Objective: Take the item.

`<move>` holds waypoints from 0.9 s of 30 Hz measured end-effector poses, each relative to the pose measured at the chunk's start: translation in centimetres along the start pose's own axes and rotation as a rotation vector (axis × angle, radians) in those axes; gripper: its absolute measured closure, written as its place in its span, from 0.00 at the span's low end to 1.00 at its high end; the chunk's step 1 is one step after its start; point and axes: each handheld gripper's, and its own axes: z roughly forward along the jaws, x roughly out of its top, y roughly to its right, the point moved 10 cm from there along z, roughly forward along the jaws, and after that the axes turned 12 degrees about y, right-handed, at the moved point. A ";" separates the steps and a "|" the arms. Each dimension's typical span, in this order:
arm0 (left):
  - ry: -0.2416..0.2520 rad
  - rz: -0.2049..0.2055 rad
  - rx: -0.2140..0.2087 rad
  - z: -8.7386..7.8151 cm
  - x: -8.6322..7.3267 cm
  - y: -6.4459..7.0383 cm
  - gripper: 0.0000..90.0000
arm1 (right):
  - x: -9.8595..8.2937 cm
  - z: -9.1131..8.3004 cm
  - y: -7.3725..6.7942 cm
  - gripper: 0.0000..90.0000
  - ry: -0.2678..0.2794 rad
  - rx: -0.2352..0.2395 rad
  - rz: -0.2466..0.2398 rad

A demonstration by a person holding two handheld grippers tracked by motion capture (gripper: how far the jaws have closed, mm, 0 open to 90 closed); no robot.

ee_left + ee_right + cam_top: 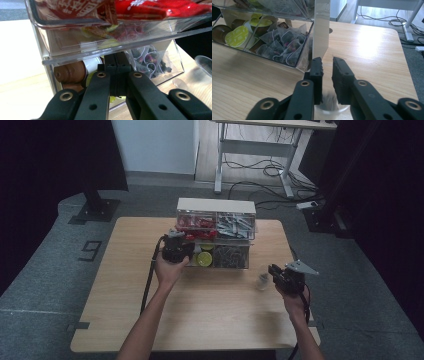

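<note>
the left hand-held gripper (117, 75) has its jaws pressed together at the front of the clear organiser (216, 232), pinched on a thin dark tab at the lower drawer (160, 67). right beside its tips sit brown coffee capsules (71, 73), and further along the same drawer lie clear tea sachets (150, 60) with dark leaves. the tray above (120, 12) holds red packets (160, 8). from overhead the person's left hand (170, 270) holds that tool tight against the organiser's left half.

the right hand-held gripper (327, 72) stands apart from the box, out over the bare worktop (367, 50); its jaws are slightly parted, and the rim of a small clear cup (329, 105) rests between them, though i can't tell if they truly clamp it. in the high view the cup (262, 281) sits just left of that gripper (276, 276), near the organiser's right front corner. green-lidded capsules (237, 36) show in the lower drawer from this side.
</note>
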 end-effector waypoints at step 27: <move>-0.001 0.000 -0.004 0.0 -0.3 0.0 1.00 | -2.1 -2.6 -1.2 0.62 0.072 0.049 0.068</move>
